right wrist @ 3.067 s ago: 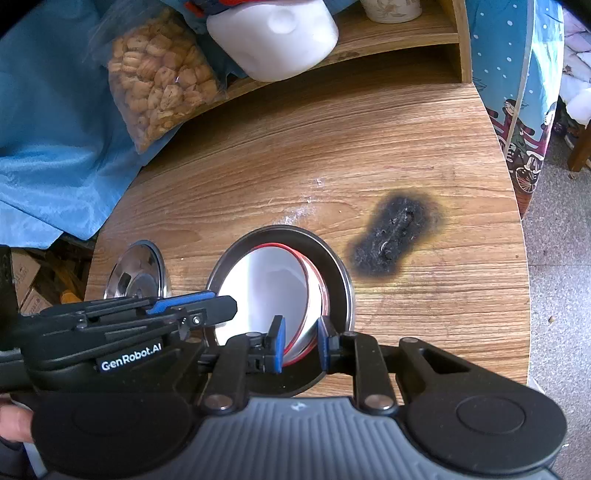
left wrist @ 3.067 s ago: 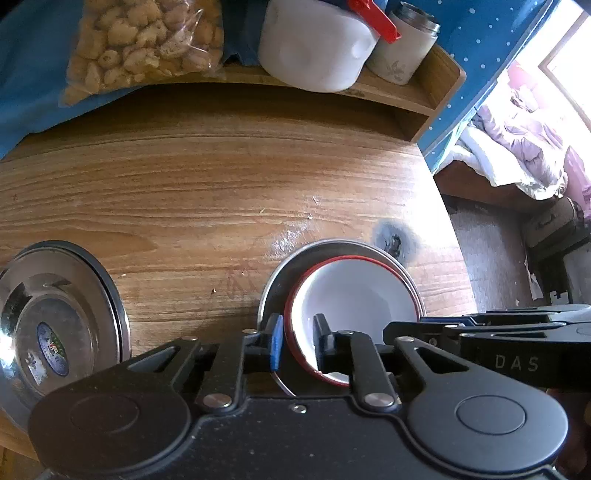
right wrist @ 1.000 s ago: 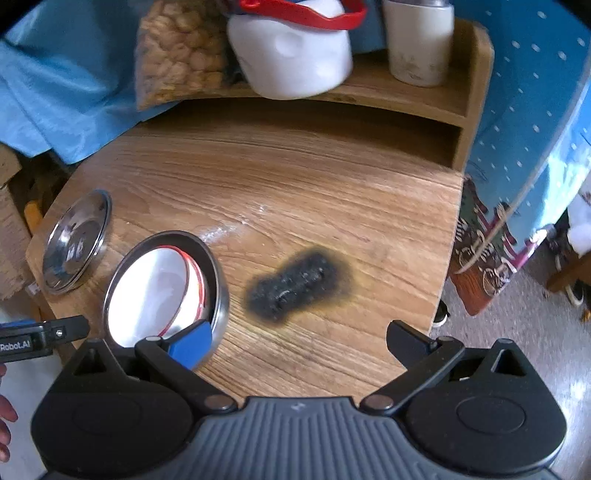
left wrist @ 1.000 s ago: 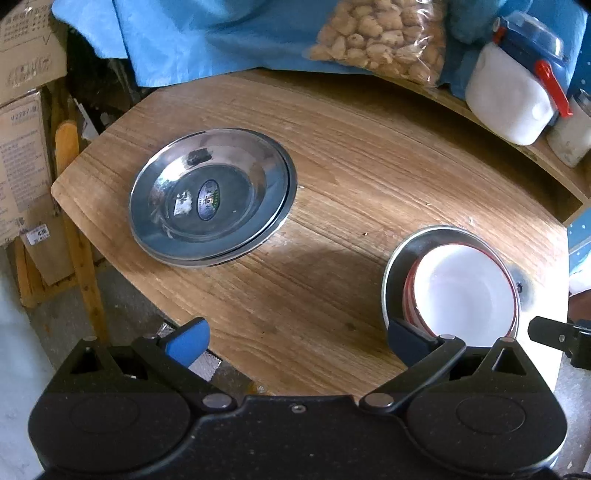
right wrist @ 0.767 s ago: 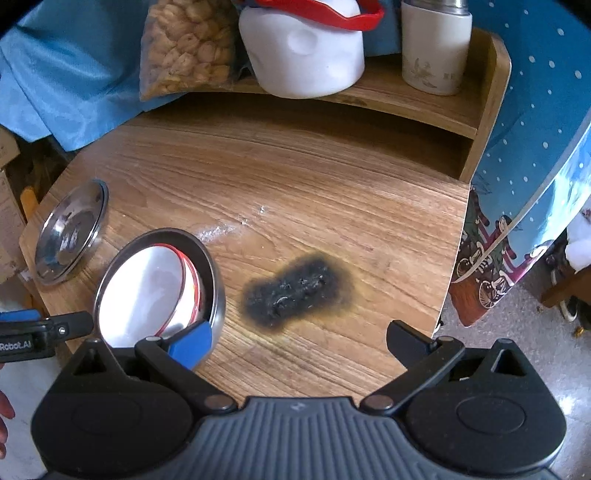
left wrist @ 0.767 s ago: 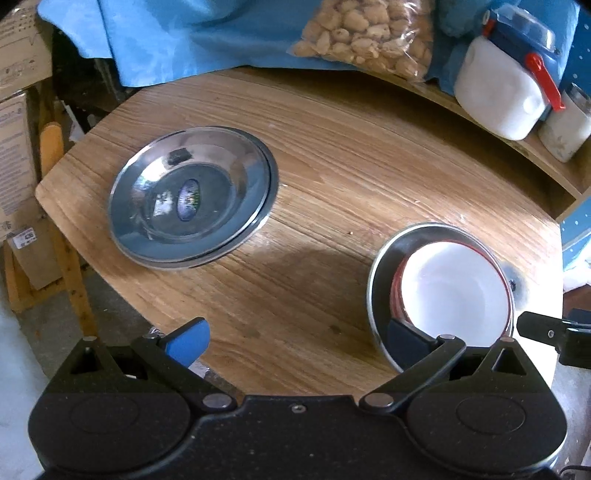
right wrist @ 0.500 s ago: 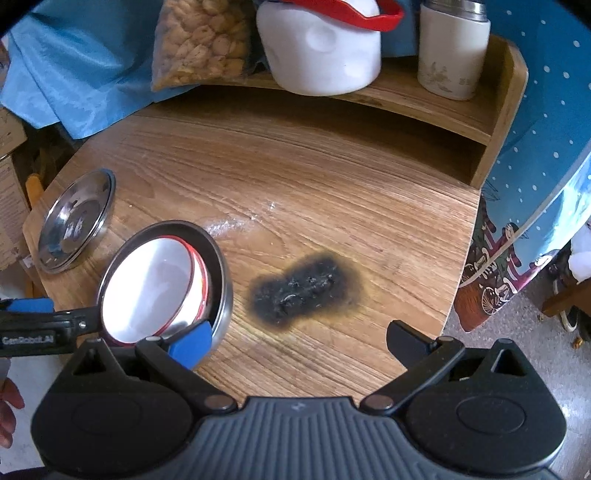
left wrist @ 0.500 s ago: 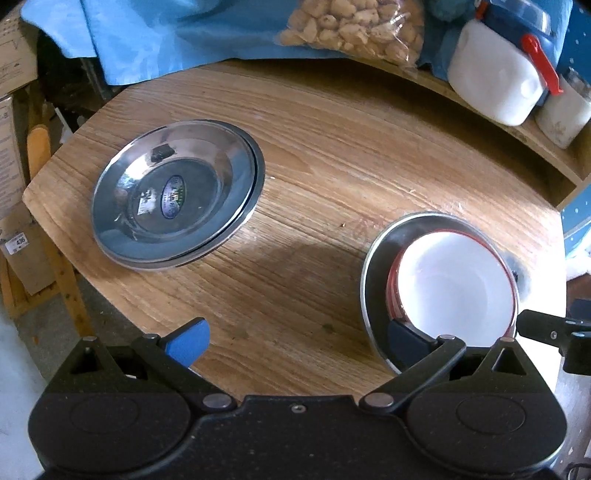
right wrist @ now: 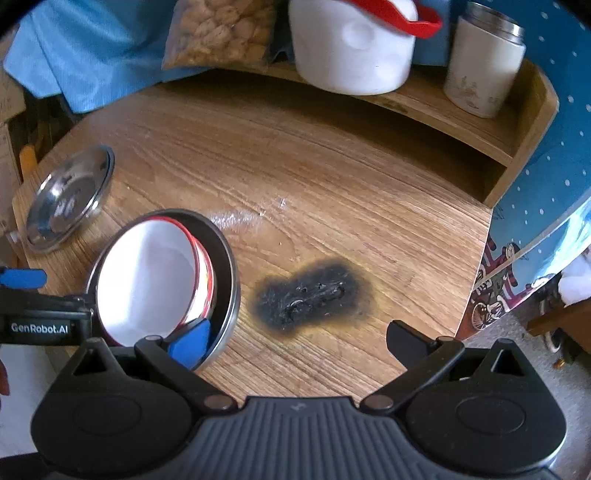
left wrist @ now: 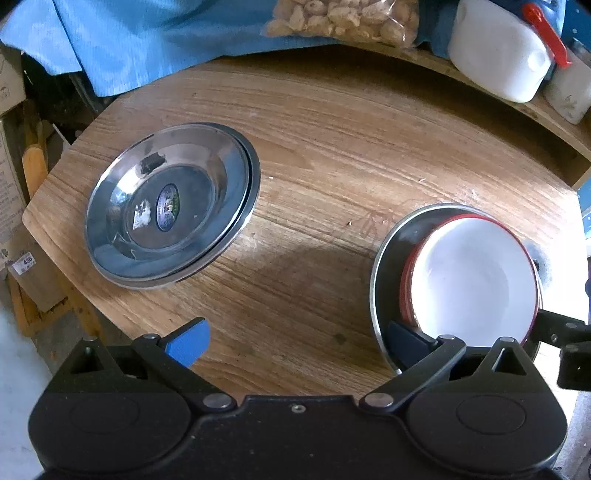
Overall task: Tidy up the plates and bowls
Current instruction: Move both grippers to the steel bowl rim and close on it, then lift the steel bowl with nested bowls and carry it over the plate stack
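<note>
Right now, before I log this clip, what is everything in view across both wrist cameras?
Stainless steel plates: stack of at least two, silver, table's left side.
Red-rimmed white enamel bowls: stacked, exact count unclear, inside a steel basin.
Steel basin: one, silver, near front edge.
Burn mark: one, black, right of basin.
Round wooden table: one, brown.
White plastic jug with red handle: one, on wooden shelf.
White canister with metal lid: one, shelf.
Bag of snacks: one, tan, shelf.
Blue cloth: behind.
Left gripper: open, empty.
Right gripper: open, empty.
</note>
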Demonstrator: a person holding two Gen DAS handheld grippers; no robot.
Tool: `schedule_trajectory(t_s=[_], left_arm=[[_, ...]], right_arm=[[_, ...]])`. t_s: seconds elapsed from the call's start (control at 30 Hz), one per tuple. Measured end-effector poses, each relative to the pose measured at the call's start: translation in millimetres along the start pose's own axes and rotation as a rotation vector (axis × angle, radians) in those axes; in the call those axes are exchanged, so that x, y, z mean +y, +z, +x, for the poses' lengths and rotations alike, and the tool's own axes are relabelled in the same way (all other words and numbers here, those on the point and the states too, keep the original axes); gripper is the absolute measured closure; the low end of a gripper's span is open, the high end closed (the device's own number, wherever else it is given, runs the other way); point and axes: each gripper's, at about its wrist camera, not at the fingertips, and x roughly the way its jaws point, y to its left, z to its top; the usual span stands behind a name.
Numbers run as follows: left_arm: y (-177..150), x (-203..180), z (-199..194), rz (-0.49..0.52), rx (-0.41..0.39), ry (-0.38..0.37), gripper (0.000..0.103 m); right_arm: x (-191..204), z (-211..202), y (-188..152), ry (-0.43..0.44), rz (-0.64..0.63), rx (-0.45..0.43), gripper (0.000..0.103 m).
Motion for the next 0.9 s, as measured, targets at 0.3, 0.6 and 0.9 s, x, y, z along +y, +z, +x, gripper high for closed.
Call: schedule_trajectory(t_s=[0.3,0.6,0.9], left_arm=[[2.4,0.4,-1.5,0.005,0.02,-0.056,0.017],[1.9,8.8,1.6,-0.065,0.035,-0.239,0.063],[7.7,-5.6,0.6,-0.046,0.053,-0.255,0.091]], right_arm=[[-3.2,-4.2,0.7,0.104,0.029,0.005,0.033],[9.1,-6.9,4.3,0.141,0.014,0.017,0.064],[12.9,2.8,10.9,0.172,0.093,0.069,0.09]])
